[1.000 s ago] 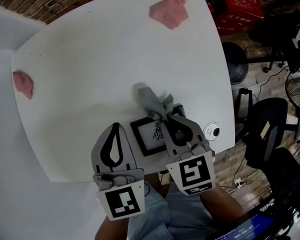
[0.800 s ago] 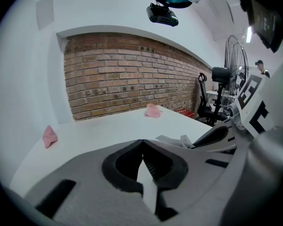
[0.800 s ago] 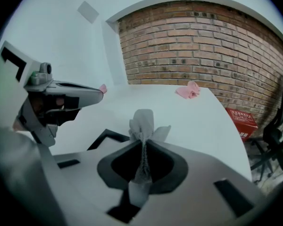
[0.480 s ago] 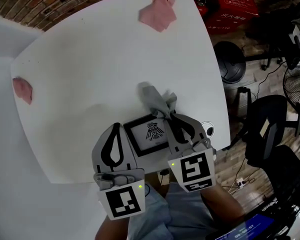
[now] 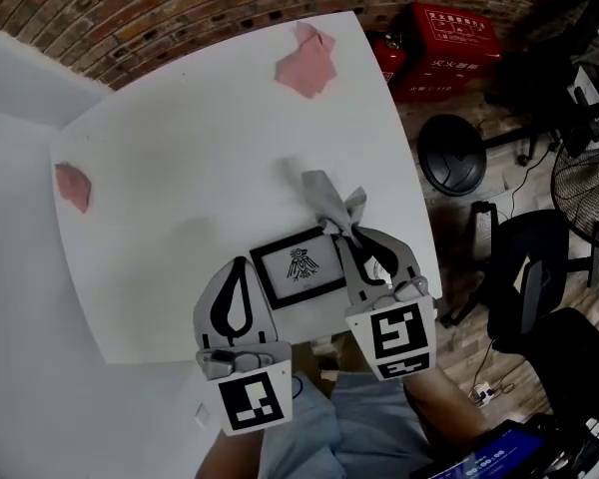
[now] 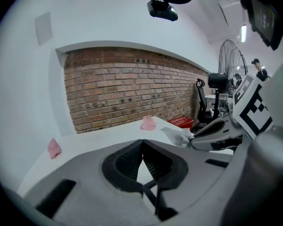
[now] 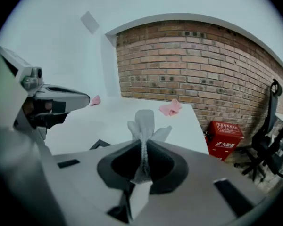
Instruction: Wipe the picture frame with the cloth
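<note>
Here black frame (image 5: 298, 265), bird print; right claw (image 5: 351, 232) pinches grey cloth (image 5: 329, 200); left claw (image 5: 238, 260) closed.

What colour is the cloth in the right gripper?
Light grey, the cloth shows best in the right gripper view.

White table (image 5: 180, 158) viewed from above, black picture frame (image 5: 299, 265) laid flat near its near edge, grey cloth (image 5: 331, 203) draped just beyond the frame's far right corner, crumpled pink cloth (image 5: 304, 66) left at the far right corner, smaller pink cloth (image 5: 73, 186) placed by the left edge, well apart.
</note>
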### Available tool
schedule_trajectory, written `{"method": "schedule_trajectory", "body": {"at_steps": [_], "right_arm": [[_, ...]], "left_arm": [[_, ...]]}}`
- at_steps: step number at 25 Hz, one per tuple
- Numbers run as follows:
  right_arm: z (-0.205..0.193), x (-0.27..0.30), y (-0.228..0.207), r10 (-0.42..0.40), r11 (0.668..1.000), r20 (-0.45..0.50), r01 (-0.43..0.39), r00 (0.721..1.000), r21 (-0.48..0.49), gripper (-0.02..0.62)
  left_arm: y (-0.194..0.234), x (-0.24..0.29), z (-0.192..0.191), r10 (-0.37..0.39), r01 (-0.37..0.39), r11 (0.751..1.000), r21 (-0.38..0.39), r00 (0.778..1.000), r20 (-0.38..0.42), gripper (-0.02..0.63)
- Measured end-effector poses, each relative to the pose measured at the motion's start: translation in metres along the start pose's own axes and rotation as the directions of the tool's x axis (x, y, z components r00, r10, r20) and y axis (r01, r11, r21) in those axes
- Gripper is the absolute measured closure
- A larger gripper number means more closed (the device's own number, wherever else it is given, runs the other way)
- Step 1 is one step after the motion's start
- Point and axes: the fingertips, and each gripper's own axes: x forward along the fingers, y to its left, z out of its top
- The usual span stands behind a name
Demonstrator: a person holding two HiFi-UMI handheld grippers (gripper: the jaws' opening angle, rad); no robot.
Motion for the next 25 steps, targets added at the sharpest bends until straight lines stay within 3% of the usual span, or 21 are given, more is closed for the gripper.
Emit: {"method": "schedule_trajectory", "body": {"at_steps": [13, 19, 25], "right_arm": [[0.064, -0.069, 0.036, 0.099, 0.99, 0.18, -0.079, 0.979, -0.116, 0.557], [0.071, -0.066, 0.07, 0.165, 0.976, 0.178, -0.136, 0.97, -0.168, 0.557], [0.063, -0.045, 0.099, 0.181, 0.972, 0.128, -0.158, 0.975, -0.173, 0.557]], "left_arm": [[0.003, -0.091, 0.04, 0.173, -0.171, 0.985, -0.025, 0.977, 0.124, 0.597], [0.029, -0.118, 0.035, 0.251, -0.246, 0.968, -0.048, 0.96, 0.126, 0.597], [0.056, -0.116, 0.015, 0.245, -0.241, 0.969, -0.056, 0.966, 0.083, 0.597]]}}
